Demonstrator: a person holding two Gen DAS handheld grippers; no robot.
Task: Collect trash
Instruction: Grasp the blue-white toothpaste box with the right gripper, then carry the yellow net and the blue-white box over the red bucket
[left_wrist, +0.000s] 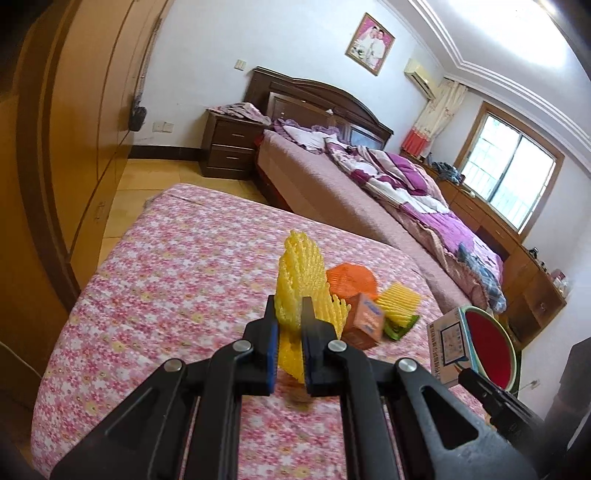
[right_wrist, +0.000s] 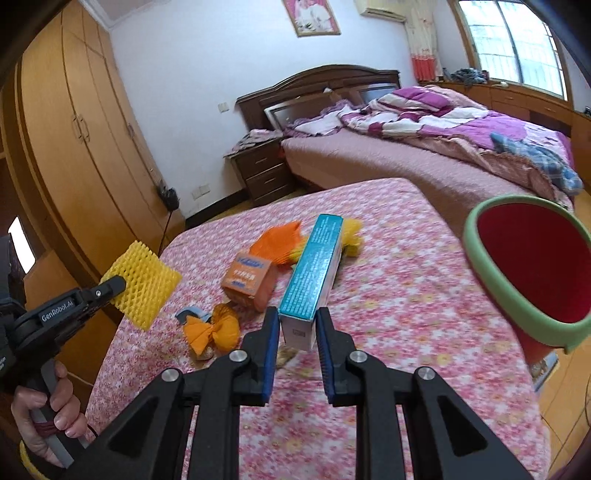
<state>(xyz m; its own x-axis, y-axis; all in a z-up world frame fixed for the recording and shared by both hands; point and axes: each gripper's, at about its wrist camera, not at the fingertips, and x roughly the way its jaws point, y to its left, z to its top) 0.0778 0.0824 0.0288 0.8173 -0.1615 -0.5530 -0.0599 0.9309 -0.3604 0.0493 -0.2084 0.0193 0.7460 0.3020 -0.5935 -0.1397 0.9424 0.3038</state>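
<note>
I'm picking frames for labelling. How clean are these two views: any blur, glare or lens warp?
Left wrist: the orange box is motion-smeared, the window is blown out, and the wardrobe bows from fisheye. Right wrist: the teal box in the right claw is sharp, the window glares, corners go dark.

"genrobot.ai" on left gripper (right_wrist: 122, 286)

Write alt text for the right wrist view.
The right gripper clamps a teal and white carton above a pink floral bedspread strewn with orange and yellow foam nets and an orange box. The left gripper holds a yellow foam net; a red, green-rimmed bin gapes at right.
</note>
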